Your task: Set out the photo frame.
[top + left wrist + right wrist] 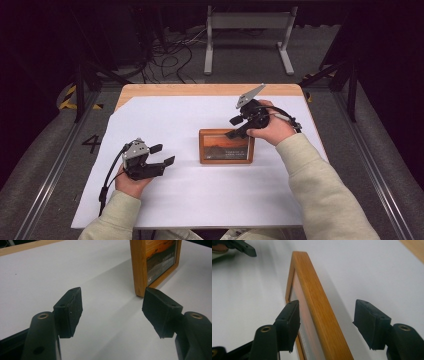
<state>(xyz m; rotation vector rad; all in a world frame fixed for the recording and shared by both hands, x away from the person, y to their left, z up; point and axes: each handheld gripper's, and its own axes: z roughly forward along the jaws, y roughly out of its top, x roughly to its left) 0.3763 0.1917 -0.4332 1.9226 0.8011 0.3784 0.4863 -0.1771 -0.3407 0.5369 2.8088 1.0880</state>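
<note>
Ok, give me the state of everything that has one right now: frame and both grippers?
Picture frame: standing upright on the white sheet, free of both grippers.
Right gripper: open, jaws straddling the frame's top edge without touching.
Left gripper: open, holding nothing, off to the frame's left.

Bare white sheet (pixel 200 200) lies open around the picture frame (pixel 226 146).

We see a wooden table (pixel 150 90) under a white sheet (pixel 200 190) covering nearly all of it; on the sheet, right of its middle, lies a wooden frame (pixel 226 146), picture up
</note>
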